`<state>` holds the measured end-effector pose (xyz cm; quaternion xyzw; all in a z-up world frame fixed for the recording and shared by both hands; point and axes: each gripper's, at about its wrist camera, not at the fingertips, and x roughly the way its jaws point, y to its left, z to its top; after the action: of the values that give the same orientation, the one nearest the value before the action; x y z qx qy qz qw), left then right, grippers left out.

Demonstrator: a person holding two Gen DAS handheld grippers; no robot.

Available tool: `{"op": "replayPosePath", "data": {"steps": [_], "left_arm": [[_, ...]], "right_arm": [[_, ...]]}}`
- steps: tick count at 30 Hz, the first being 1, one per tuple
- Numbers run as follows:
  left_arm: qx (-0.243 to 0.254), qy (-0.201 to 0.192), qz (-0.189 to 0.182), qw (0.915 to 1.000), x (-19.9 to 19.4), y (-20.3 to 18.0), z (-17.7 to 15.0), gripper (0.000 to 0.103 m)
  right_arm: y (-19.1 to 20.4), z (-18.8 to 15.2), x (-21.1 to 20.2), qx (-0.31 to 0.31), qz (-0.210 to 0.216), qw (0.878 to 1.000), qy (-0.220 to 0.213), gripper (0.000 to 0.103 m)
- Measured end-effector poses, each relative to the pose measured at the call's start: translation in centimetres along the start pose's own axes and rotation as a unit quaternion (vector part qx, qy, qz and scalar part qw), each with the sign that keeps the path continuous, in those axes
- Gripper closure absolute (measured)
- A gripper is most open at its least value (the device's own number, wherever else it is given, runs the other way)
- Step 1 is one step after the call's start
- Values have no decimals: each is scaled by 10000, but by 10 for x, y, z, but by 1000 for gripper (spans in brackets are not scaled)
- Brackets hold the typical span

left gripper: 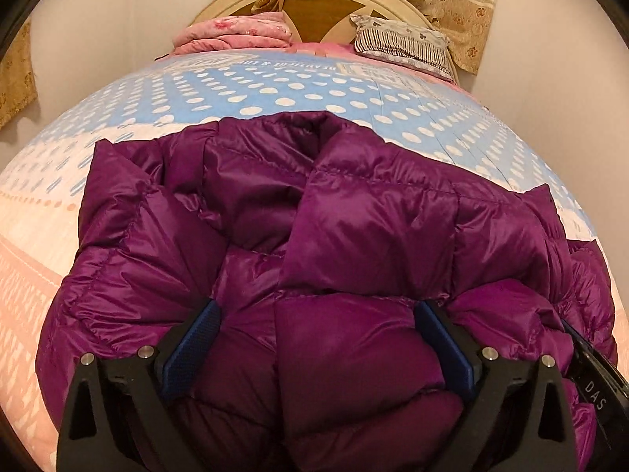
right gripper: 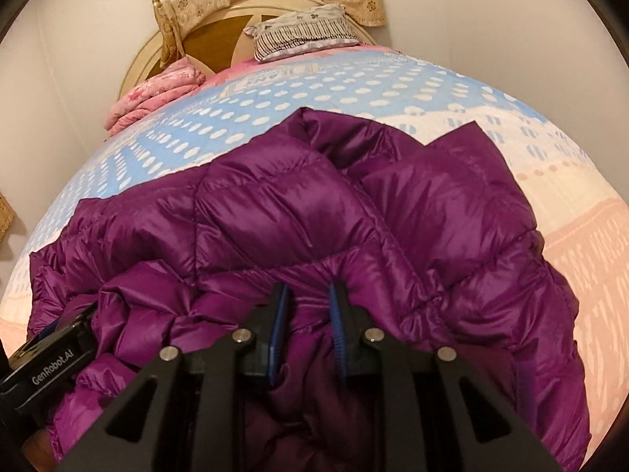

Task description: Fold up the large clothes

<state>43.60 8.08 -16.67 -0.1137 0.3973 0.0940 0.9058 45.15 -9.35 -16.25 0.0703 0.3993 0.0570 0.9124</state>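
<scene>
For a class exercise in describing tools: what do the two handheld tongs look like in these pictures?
Both are matte black. The left tongs and right tongs have angular fingers with triangular cut-outs, silver round pins and ribbed blue pads. White lettering on the housings reads "GenRobot.AI" and "DAS". No cables or sleeves show.

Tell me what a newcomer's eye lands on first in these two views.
A shiny purple puffer jacket fills the foreground, heaped on a bed with a blue, white-dotted cover. The left gripper stands with jaws wide around a puffy section, while the right gripper has pinched a fold of jacket. Far off by the headboard lie a pink folded quilt and a striped pillow.
</scene>
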Motion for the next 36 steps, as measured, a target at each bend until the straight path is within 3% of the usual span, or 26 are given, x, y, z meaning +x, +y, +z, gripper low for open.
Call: {"op": "replayPosePath", "data": {"steps": [28, 36], "left_arm": [[125, 129, 147, 9997, 6, -7, 1, 1], [239, 298, -8, 9993, 7, -7, 6, 1]], "right_arm": [[13, 1, 6, -278, -365, 9989, 84, 80], [12, 2, 6, -270, -350, 9990, 101, 79]]}}
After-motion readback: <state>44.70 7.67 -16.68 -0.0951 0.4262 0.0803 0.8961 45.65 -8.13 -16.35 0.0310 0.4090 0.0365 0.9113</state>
